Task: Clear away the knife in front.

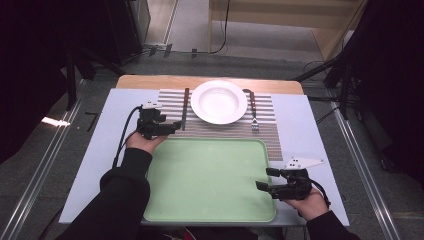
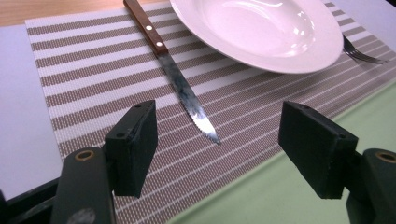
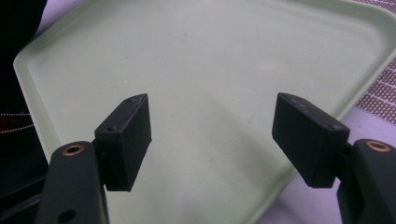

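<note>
A white plate (image 1: 219,101) (image 2: 261,28) sits on a striped placemat (image 1: 170,102) (image 2: 98,74). A wood-handled knife (image 1: 185,108) (image 2: 175,74) lies left of the plate, a fork (image 1: 252,110) (image 2: 359,53) right of it. A pale green tray (image 1: 210,180) (image 3: 196,84) lies nearer me. My left gripper (image 1: 172,127) (image 2: 217,149) is open at the placemat's near left corner, just short of the knife tip. My right gripper (image 1: 266,178) (image 3: 212,140) stands open over the tray's right edge, nothing between its jaws.
The grey table cover (image 1: 100,150) has a wooden table edge (image 1: 150,81) at the back. A cable (image 1: 125,130) trails from the left gripper. Floor rails and dark stands flank the table.
</note>
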Tool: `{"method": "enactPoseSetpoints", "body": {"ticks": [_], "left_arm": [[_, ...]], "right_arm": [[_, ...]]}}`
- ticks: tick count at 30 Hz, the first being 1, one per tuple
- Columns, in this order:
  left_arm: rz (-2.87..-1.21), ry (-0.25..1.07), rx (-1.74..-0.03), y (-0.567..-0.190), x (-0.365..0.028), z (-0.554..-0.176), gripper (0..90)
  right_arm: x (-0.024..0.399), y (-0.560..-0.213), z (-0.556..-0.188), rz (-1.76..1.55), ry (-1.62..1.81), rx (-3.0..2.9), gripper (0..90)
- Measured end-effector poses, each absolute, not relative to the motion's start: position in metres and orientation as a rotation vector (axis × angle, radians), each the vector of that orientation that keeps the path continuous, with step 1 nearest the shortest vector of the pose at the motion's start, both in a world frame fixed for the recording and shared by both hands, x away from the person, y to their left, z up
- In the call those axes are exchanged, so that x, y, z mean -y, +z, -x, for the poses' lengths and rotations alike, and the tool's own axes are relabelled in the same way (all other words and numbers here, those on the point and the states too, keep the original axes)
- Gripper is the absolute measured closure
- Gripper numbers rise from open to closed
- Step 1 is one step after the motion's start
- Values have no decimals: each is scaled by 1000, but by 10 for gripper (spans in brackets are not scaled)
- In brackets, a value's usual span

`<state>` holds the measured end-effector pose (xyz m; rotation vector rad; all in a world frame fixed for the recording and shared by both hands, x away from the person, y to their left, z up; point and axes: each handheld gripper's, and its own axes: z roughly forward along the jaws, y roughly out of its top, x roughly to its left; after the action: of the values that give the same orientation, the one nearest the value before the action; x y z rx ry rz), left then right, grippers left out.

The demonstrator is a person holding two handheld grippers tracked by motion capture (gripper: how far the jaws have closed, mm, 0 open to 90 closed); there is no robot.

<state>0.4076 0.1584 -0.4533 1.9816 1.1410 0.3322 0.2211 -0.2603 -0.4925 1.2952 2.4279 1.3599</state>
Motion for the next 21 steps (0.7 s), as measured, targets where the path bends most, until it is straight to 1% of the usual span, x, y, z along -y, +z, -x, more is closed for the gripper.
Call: {"method": "enactPoseSetpoints", "body": {"ticks": [14, 18, 21], "left_arm": [[-1974, 411, -1176, -459, -141, -432, 284], [-1982, 425, -1183, -460, -134, -439, 284], [-1979, 410, -1211, -460, -131, -445, 284]], "right_arm": [[261, -492, -221, -1297, 1368, -2423, 272], [261, -492, -221, -1301, 1370, -2421, 272], [261, -492, -221, -1300, 1372, -2421, 272]]}}
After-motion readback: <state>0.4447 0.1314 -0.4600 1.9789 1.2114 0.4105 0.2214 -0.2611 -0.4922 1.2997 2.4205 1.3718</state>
